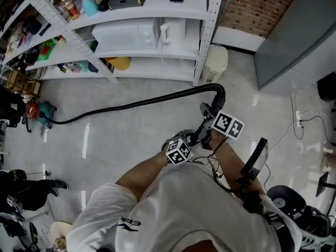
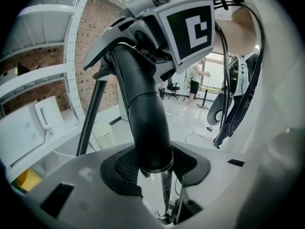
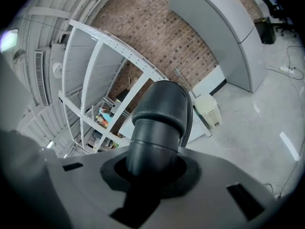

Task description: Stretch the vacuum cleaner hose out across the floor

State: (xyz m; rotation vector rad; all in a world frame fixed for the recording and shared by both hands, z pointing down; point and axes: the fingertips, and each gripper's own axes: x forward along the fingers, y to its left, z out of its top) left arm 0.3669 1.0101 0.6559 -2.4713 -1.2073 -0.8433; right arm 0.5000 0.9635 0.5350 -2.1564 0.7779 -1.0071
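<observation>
The hose (image 1: 131, 104) is being clenched by the left tool (image 2: 155, 165) and right tool (image 3: 152, 168). It is being trailed leftward along the shelf (image 1: 152, 67).

The hose (image 1: 131, 105) trails toward nine o'clock, its far end too small to make out among clutter, and the shelf (image 1: 157, 13) is cut off at twelve o'clock.

Bright even light; glare streaks on floor (image 1: 85, 140); gripper views fisheye, dark corners.
</observation>
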